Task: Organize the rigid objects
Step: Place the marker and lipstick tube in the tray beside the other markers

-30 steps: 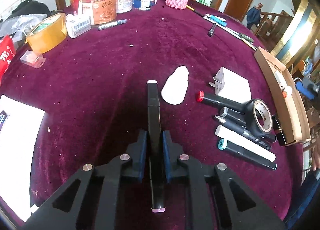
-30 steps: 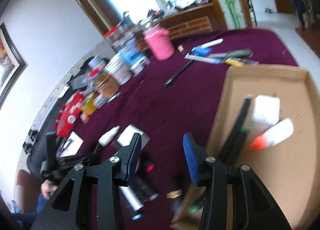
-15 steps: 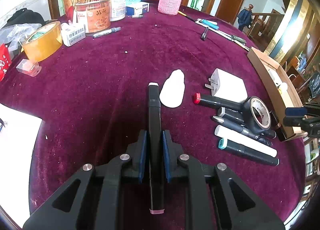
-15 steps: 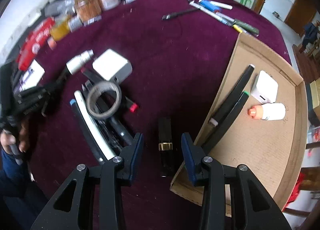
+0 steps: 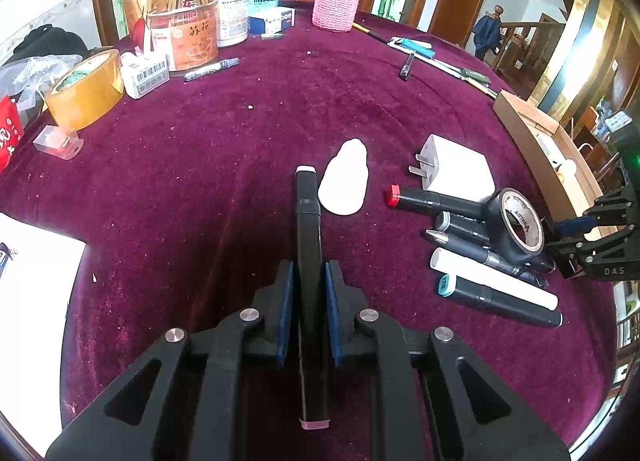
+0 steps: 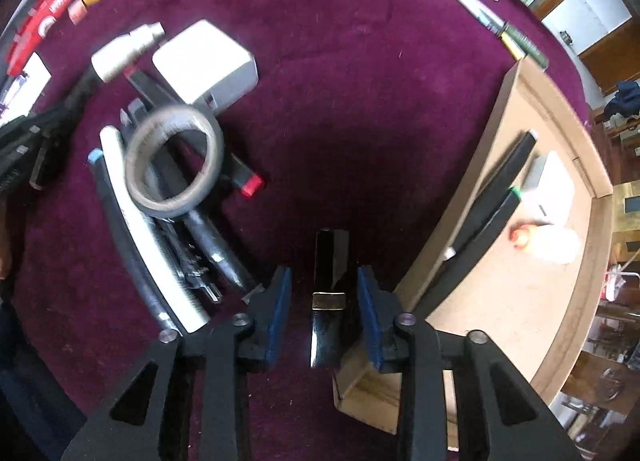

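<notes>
Purple velvet surface [image 5: 200, 165] strewn with pens, tape and boxes; both claws low over it.

Nearest in the left wrist view, the left claw [image 5: 306, 309] pinches a black marker [image 5: 308, 245] between its blue pads, the marker's white tip pointing ahead. Just past it lie a white bottle [image 5: 345, 185] and a white charger [image 5: 456, 167], with a pile of pens [image 5: 496, 285] and a tape roll [image 5: 516, 225] to the right. In the right wrist view, the right claw [image 6: 324, 313] points down, its jaws closing around a black tube [image 6: 330, 293] with a gold band that lies on the velvet beside the cardboard tray [image 6: 520, 293]; the pads do not yet touch it. Two markers [image 6: 492, 201] lie in the tray.
</notes>
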A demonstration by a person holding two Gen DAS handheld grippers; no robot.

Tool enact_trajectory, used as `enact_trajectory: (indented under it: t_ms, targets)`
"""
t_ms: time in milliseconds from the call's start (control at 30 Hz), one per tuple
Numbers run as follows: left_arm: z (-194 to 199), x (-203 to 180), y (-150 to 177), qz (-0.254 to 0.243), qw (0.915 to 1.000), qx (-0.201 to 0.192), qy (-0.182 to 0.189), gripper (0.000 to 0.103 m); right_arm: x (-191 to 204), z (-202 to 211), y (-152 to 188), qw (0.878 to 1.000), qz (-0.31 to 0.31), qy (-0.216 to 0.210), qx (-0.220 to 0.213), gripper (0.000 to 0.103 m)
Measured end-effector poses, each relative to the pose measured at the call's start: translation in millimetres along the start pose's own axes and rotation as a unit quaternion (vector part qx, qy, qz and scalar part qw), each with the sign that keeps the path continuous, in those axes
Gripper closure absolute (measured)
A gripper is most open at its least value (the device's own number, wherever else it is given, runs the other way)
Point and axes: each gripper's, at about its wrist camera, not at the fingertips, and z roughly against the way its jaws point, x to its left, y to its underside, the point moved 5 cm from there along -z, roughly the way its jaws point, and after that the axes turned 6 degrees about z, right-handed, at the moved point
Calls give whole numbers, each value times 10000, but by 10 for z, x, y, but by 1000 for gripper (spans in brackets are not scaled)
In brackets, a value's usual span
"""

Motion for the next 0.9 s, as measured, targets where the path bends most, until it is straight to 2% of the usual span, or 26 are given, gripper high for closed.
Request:
enact_trajectory:
  t_ms: [33, 67, 200, 300, 433, 567, 700, 900]
  targets:
    - [-4, 2, 1, -7, 10000, -2, -5, 90, -16, -5, 5, 10000, -42, -27, 22, 78]
    - [-3, -1, 1, -17, 10000, -11, -11, 90, -24, 0, 13, 9999, -81, -71, -58, 87]
    - [-2, 17, 4, 28, 10000, -45, 61, 90, -38, 42, 96, 9988, -299, 34, -389, 88]
    - [4, 48, 0, 143, 9996, -44, 236, 91, -58, 163, 208, 9932, -690, -317, -881, 88]
    - [28, 35, -1, 225, 9983, -23, 545, 91, -120, 401, 378, 9737, -1311, -687, -1734, 88]
    - [117, -27, -20, 184, 9970, -162, 732, 91, -149, 586, 537, 9395, -1895, -1141, -2616, 87]
    - [207, -67, -32, 163, 9962, -251, 823, 91, 2, 594, 520, 9245, -1999, -1397, -2929, 87]
    - [342, -156, -53, 76, 9953, -345, 907, 91, 130, 562, 348, 9182, -1988, -1610, -3024, 87]
